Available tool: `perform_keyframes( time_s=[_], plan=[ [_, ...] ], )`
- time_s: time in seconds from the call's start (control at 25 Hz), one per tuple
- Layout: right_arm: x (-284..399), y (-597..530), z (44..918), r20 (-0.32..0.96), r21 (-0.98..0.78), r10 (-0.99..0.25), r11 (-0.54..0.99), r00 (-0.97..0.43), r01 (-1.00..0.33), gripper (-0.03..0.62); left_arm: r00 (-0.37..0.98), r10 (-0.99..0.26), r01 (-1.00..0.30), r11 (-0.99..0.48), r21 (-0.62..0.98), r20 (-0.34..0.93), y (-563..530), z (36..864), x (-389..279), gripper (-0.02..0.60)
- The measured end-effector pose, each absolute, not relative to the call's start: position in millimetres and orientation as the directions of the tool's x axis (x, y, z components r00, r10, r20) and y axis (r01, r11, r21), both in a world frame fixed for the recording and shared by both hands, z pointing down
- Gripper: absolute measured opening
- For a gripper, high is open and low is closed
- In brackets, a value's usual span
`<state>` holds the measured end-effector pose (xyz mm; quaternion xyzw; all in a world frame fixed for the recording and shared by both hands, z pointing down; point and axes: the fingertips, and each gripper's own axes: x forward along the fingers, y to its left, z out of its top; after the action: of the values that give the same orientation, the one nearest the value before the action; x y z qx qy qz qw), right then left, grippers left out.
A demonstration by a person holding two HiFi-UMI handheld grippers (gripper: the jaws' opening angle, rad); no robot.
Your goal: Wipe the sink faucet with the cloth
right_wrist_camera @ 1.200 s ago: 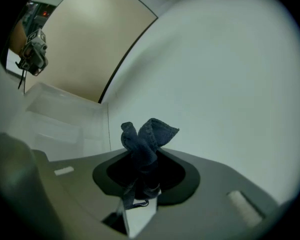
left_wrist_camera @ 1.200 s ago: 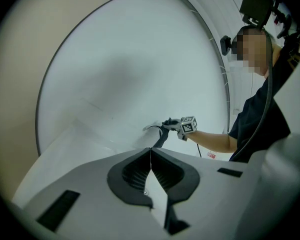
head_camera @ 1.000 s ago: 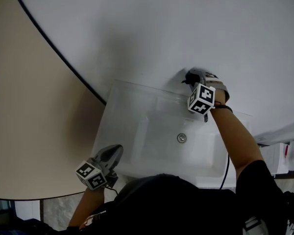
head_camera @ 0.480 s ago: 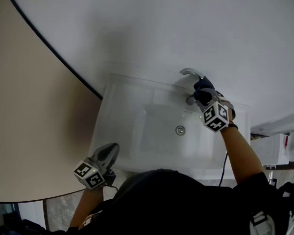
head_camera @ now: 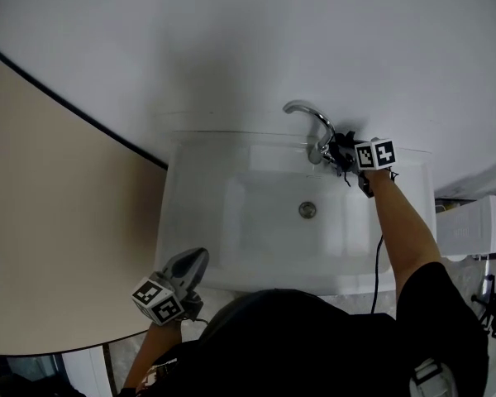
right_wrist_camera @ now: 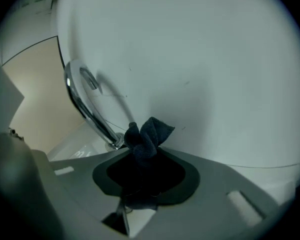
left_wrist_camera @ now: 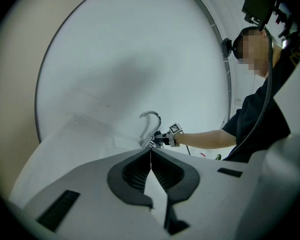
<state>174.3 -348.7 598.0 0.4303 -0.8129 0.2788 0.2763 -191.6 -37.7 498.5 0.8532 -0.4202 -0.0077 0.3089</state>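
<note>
Moved: my right gripper [head_camera: 341, 151] has come down from the faucet's [head_camera: 312, 122] top to its base.
Right jaws: clenched on my dark cloth [right_wrist_camera: 146, 134], just beside the faucet's base.
Left gripper [head_camera: 195, 259]: jaws pressed together, empty, well apart from the faucet.

The right gripper [head_camera: 339, 152], clamped on the dark cloth [right_wrist_camera: 146, 135], came down from the top of the faucet [head_camera: 312, 121], where it had covered the spout's arch, to the faucet's foot on its right side. Its wrist rolled on the way, turning other faces of the marker cube [head_camera: 375, 154] upward, and the whole curved spout came into sight. The head view also shifted, centring the sink [head_camera: 192, 222].
</note>
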Motion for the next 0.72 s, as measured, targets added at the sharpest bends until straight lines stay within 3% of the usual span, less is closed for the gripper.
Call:
perform_keyframes(
  time_s=[0.12,0.24,0.44,0.56,0.64,0.72],
  plan=[
    [152.6,-347.8,605.4,0.718,-0.25,-0.466,0.521,-0.517,-0.816,0.101,0.646,-0.718,-0.718,-0.454,0.527,0.26,-32.9,499.8,-188.0,0.003],
    [128.6,-321.4,600.7,0.789,-0.144,-0.36,0.678,-0.497,-0.72,0.095,0.643,-0.717,-0.722,-0.452,0.524,0.268,-30.6,500.4,-183.2,0.003],
    [95.7,-253.0,613.3,0.891,0.05,-0.263,0.867,-0.37,-0.497,0.095,0.66,-0.711,-0.706,-0.476,0.524,0.242,-34.0,497.6,-177.0,0.003],
    [83.3,-204.7,640.0,0.938,0.059,-0.184,0.92,-0.294,-0.388,0.095,0.665,-0.711,-0.698,-0.483,0.528,0.229,-38.1,495.6,-175.7,0.003],
    [87.9,-181.7,664.8,0.944,0.021,-0.156,0.908,-0.292,-0.418,0.095,0.665,-0.713,-0.695,-0.478,0.537,0.225,-38.2,497.5,-177.4,0.003],
    [98.1,-175.5,680.5,0.887,-0.112,-0.184,0.805,-0.424,-0.583,0.097,0.661,-0.711,-0.701,-0.472,0.535,0.239,-36.5,499.5,-179.7,0.003]
  ],
)
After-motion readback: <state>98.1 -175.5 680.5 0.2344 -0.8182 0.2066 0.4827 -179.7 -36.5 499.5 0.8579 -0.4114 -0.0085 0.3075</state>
